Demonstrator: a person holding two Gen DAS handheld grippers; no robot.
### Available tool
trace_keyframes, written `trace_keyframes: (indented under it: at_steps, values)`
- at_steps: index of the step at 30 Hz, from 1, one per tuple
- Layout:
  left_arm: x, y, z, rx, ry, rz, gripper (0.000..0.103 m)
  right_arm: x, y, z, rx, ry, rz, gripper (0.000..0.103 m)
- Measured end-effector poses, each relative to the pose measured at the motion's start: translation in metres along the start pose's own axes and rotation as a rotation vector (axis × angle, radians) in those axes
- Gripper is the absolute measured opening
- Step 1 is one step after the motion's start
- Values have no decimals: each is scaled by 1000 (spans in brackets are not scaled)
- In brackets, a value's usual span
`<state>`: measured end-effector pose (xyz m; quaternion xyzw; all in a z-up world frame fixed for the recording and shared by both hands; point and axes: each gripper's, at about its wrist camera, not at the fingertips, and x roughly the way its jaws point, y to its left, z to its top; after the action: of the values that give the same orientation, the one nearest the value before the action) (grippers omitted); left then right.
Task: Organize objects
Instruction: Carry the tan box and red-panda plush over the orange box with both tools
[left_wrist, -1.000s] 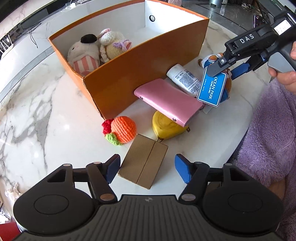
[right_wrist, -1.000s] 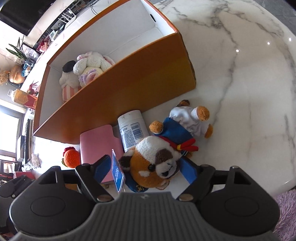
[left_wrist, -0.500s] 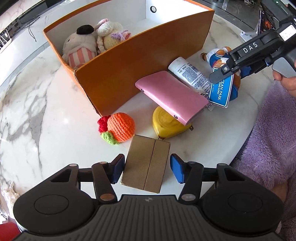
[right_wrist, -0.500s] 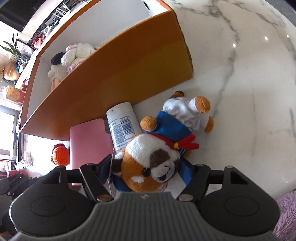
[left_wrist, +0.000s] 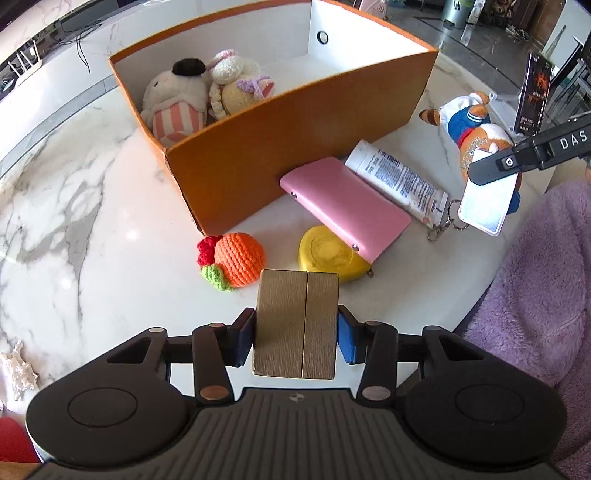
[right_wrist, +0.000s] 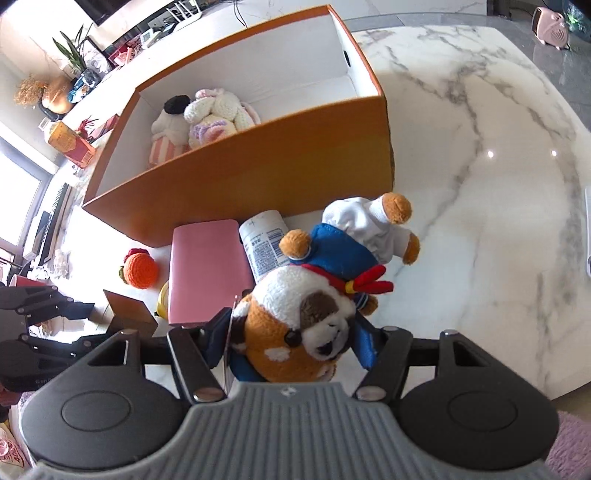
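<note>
With our left gripper (left_wrist: 296, 339) clamped on the brown box (left_wrist: 297, 325) and our right gripper (right_wrist: 291, 341), jaws just closing, squeezing the plush dog (right_wrist: 295, 325) at 6 o'clock of the orange bin (right_wrist: 258, 173), its dangling tag (left_wrist: 487, 203) may snag the tube (left_wrist: 399, 181).

The left gripper (left_wrist: 296, 336) has been closing its jaws, and its blue pads now press both sides of the flat brown cardboard packet (left_wrist: 296, 325), which a second ago lay loose between wide-open jaws. The right gripper (right_wrist: 291, 338) has likewise been closing around the head of the orange-and-white plush dog in a blue sailor suit (right_wrist: 314, 295), which now hangs raised off the white marble table (right_wrist: 480, 206), its white tag (left_wrist: 487, 201) dangling.
</note>
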<state>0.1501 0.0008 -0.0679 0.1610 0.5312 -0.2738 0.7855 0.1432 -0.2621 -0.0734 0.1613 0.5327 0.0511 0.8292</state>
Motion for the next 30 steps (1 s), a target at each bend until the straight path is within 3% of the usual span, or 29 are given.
trace_keyframes:
  at_steps: [5,9,11,14,18,23,30]
  values:
    - [-46,-3,20,27,-95,-20,53,-38,6,9,-69,-46,41,67]
    - [-75,-10,53,178,-141,65,53,-71,18,28,-131,-103,107,67]
    - [-79,-14,72,258,-129,124,53,-83,25,42,-170,-128,137,67]
    - [-80,-12,101,359,-113,155,53,-92,35,66,-212,-150,165,67]
    - [-66,-8,136,459,-82,199,53,-86,44,102,-255,-166,150,67]
    - [-27,2,166,504,-27,120,53,-52,40,141,-234,-118,144,67]
    - [32,21,177,555,77,53,53,-6,29,169,-216,-48,125,67]
